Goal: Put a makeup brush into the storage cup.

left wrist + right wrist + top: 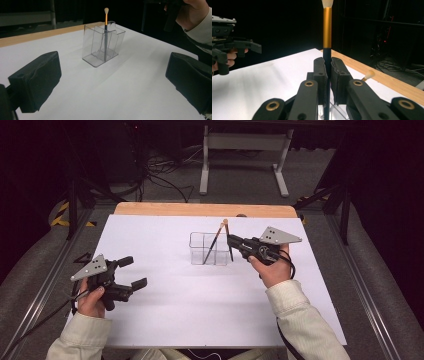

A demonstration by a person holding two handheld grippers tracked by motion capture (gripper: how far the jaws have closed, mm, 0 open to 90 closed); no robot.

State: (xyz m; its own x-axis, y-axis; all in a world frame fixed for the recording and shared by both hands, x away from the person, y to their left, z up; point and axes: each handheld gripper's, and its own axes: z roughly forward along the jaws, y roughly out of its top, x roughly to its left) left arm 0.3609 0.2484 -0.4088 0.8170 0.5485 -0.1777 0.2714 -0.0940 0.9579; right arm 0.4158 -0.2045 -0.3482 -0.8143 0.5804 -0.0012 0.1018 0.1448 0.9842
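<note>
We see a white desk (165, 310) with a pale wooden strip (200, 209) along its far edge. On it stands a clear, colourless holder (209, 249). The brush (327, 30) has a black handle, a shiny orange-gold band and cream bristles; a second brush tip (369, 74) is cream too. Both grippers, left (131, 271) and right (231, 240), are black with grey plates, and brass-coloured rivets dot the right one's fingers (320, 72). The sleeves (300, 320) are cream, finely striped.
</note>
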